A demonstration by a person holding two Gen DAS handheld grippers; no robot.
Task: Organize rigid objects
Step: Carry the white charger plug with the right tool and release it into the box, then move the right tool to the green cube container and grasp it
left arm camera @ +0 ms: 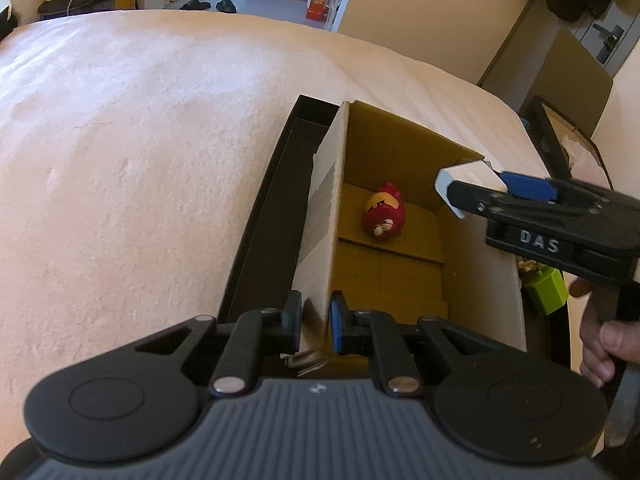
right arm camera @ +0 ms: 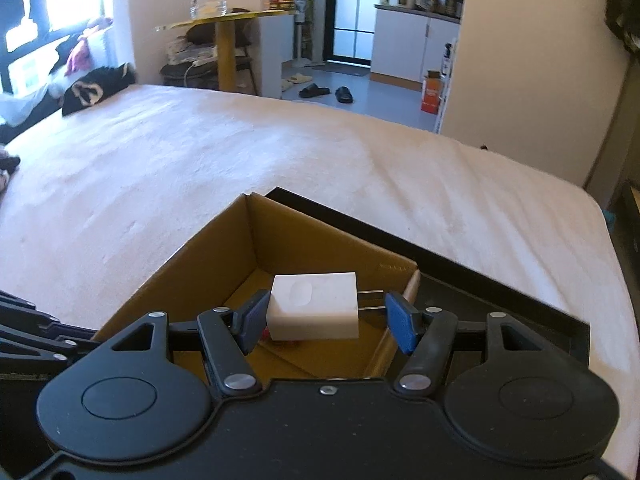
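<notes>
A brown cardboard box [left arm camera: 400,148] stands in a black tray [left arm camera: 256,220] on a pink bed. A red toy figure [left arm camera: 383,214] lies on the box floor. My left gripper [left arm camera: 316,322] is shut on the box's near left wall [left arm camera: 320,240]. My right gripper [right arm camera: 326,318] holds a white plug charger [right arm camera: 314,306] between its fingers, above the box opening [right arm camera: 320,256]. The left pad touches the charger body and the right pad meets the prongs [right arm camera: 372,300]. In the left wrist view the right gripper [left arm camera: 476,192] hangs over the box's right wall with the charger [left arm camera: 460,180].
The pink bed cover [left arm camera: 120,160] spreads to the left and far side. A green block [left arm camera: 546,290] sits to the right of the box. An open cardboard box [left arm camera: 572,140] stands off the bed's right edge. A yellow side table [right arm camera: 228,28] stands beyond the bed.
</notes>
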